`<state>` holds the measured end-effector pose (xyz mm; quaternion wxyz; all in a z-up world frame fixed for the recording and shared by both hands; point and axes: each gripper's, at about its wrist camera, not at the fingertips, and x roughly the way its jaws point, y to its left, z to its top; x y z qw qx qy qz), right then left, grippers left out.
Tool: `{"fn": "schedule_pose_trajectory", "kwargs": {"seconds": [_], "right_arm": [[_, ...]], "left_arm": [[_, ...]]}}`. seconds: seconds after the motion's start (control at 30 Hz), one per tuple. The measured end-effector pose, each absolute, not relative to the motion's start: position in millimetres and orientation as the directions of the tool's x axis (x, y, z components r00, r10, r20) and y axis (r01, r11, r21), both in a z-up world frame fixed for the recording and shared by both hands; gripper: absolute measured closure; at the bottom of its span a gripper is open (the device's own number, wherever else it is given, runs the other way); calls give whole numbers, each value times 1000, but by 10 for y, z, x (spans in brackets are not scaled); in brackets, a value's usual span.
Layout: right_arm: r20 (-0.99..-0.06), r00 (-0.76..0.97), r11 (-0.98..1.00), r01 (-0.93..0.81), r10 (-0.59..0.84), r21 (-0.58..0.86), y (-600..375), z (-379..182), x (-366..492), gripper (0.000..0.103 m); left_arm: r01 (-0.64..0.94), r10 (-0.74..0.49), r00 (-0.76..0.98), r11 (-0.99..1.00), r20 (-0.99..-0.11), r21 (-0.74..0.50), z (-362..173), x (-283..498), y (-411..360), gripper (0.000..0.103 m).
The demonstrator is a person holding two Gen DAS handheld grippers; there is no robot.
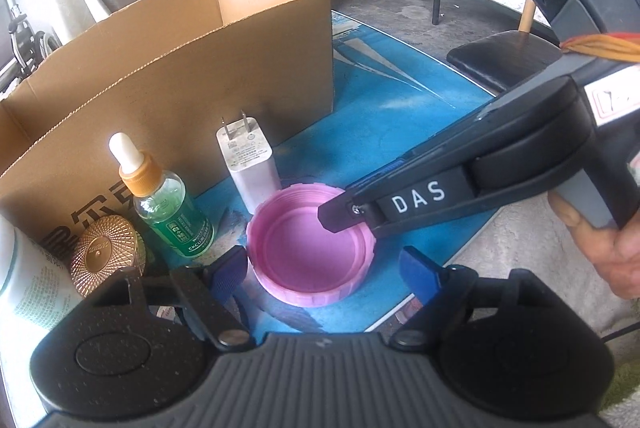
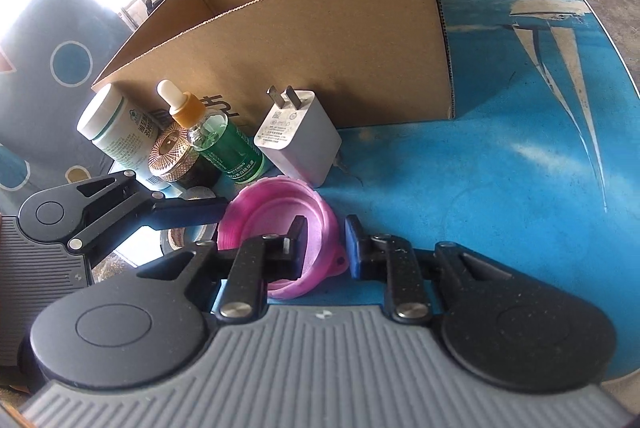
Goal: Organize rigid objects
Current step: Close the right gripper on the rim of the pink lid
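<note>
A pink plastic lid (image 1: 312, 252) lies open side up on the blue table, and shows in the right wrist view (image 2: 276, 212) too. My left gripper (image 1: 320, 274) is open, its blue fingers on either side of the lid's near rim. My right gripper (image 2: 322, 242) is open, one finger inside the lid and one outside its wall; it shows in the left wrist view (image 1: 340, 216) reaching in from the right. Behind the lid stand a white charger (image 1: 248, 164), a green dropper bottle (image 1: 168, 204), a gold-lidded jar (image 1: 108, 252) and a white bottle (image 2: 108, 128).
An open cardboard box (image 1: 180, 68) stands behind the objects, also in the right wrist view (image 2: 320, 48). The blue printed table surface (image 2: 500, 168) runs to the right. A black chair (image 1: 504, 56) stands past the table's far edge.
</note>
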<state>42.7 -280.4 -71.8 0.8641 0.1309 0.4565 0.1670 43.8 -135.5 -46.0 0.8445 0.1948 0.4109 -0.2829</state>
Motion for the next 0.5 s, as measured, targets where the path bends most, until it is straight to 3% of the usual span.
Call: {"fn": "schedule_pose_trajectory", "kwargs": {"seconds": [0.5], "right_arm": [[-748,530,910,-128,400,395,-2984,-721,240,82]], "left_arm": [[661,-320,479,744,-818,96,-545,420,-1463,18]]}}
